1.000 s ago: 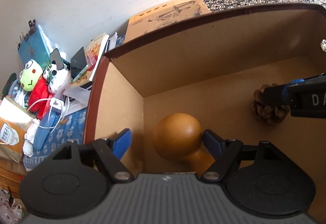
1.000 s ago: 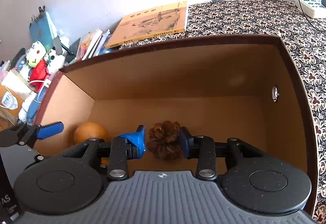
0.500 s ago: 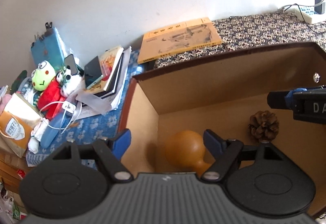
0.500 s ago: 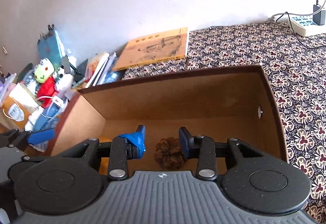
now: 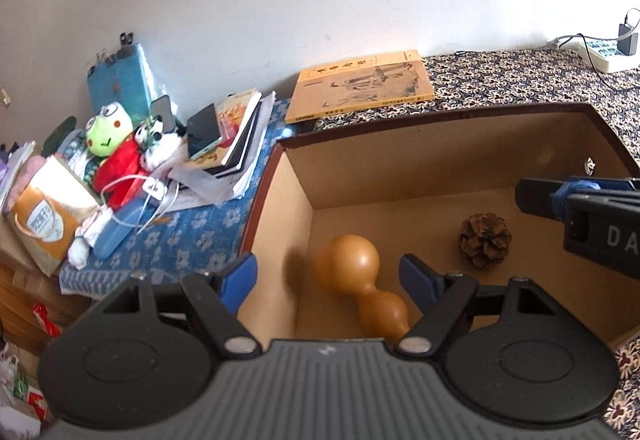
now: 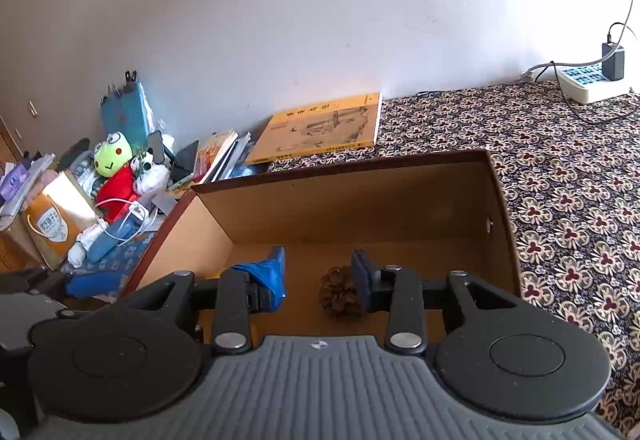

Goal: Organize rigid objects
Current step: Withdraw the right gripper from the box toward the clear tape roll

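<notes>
In the left wrist view, the left gripper hangs released above the brown box; a wooden gourd lies on the box floor below it, a pine cone well apart to its right.

In the right wrist view, the right gripper is parted and empty, with the pine cone lying beneath it in the box.

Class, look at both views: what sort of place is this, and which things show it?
Probably a lived-in room at home: a flower-patterned cloth covers the surface, with plush toys, stacked books and a power strip by the wall.
</notes>
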The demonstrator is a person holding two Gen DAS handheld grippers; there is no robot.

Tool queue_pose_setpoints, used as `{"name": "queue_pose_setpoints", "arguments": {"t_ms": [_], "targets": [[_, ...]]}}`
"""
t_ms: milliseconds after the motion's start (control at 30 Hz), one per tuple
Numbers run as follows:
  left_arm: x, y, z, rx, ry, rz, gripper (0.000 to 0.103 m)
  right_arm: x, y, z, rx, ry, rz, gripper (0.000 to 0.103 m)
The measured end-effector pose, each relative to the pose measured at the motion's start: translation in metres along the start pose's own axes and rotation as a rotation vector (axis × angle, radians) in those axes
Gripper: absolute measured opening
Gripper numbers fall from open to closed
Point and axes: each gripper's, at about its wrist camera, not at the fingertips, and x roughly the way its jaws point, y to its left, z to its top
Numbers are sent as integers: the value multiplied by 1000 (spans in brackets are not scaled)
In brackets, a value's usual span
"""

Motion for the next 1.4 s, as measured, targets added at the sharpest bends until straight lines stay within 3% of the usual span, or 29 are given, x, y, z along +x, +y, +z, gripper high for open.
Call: {"name": "queue_pose_setpoints", "arguments": {"t_ms": [733, 1400], "targets": [[-73, -20, -41, -85, 50, 57, 81, -66, -8, -42, -108, -17, 126, 17], [-71, -41, -100, -147, 208, 52, 81, -80, -32, -94, -66, 33, 261, 17]]}}
